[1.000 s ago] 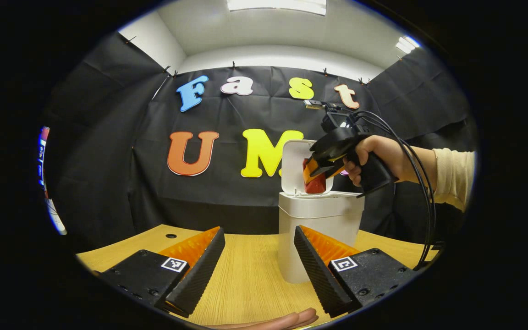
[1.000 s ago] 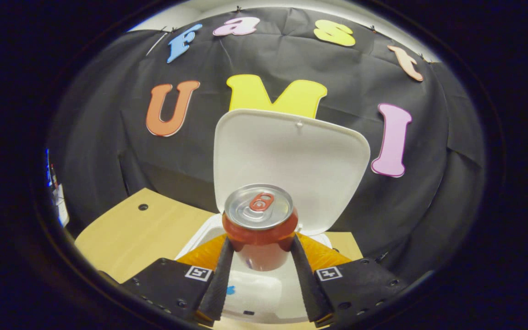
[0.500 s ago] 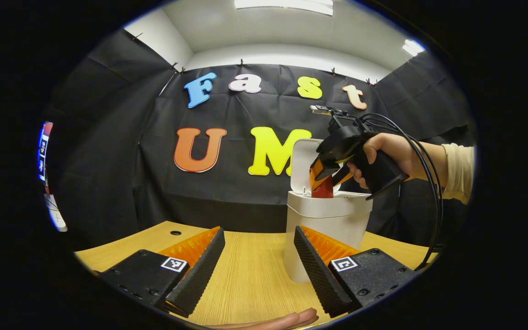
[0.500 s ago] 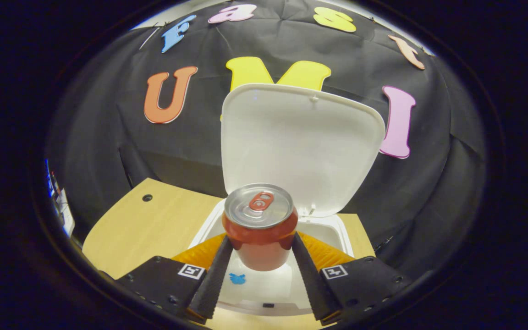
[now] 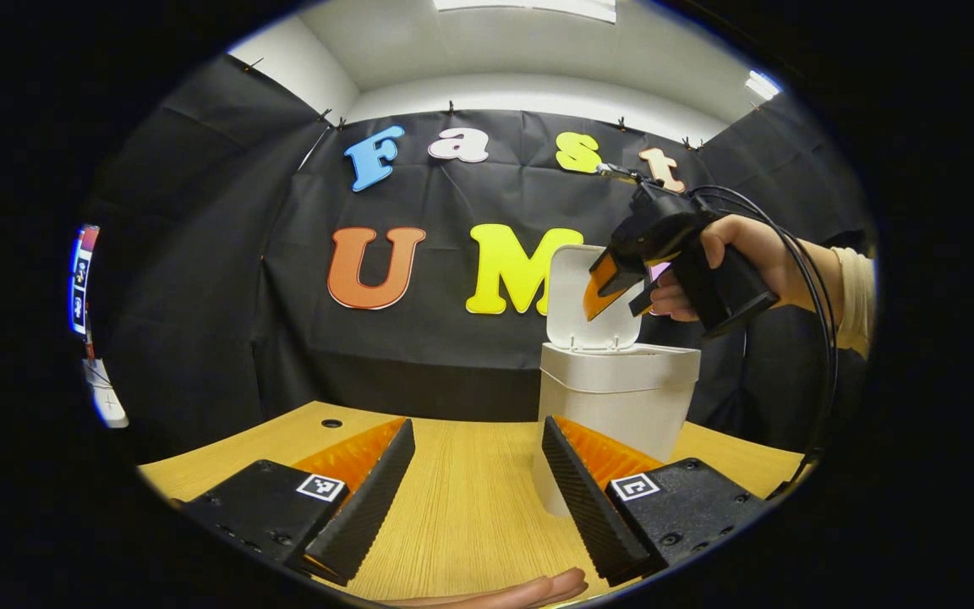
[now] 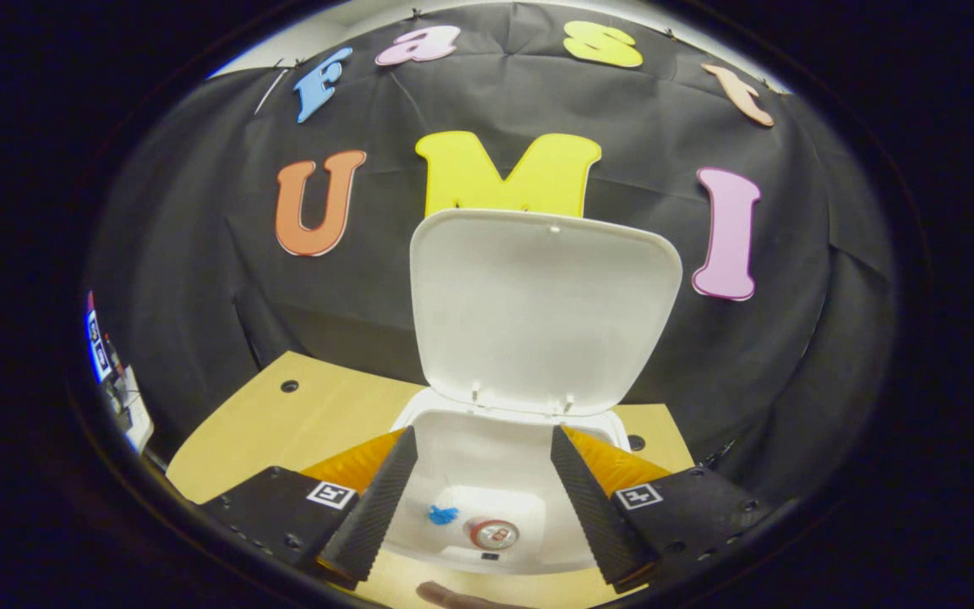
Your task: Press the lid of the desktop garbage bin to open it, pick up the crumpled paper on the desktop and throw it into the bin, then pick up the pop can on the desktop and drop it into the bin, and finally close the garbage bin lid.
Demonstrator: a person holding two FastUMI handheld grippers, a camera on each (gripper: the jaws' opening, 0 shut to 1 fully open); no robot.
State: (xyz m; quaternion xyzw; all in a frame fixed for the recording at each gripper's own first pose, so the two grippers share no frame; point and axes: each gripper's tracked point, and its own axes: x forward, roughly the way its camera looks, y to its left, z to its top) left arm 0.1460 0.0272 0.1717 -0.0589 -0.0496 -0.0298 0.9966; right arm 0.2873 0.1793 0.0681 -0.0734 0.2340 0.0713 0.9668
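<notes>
On the far right of the light wood-grain worktop (image 5: 462, 507) stands the white plastic desktop garbage bin (image 5: 622, 397), its flat white hinged lid (image 6: 544, 309) raised upright at the far edge. In the right gripper view, the red pop can with a silver top (image 6: 492, 534) lies at the bottom of the bin, just beside a small blue scrap (image 6: 442, 513). The right gripper (image 6: 478, 495) hovers above the bin mouth with its jaws spread apart and empty; in the left gripper view a hand (image 5: 749, 262) holds it above the bin. The left gripper (image 5: 474, 482) sits low over the near worktop, jaws wide apart, holding nothing.
</notes>
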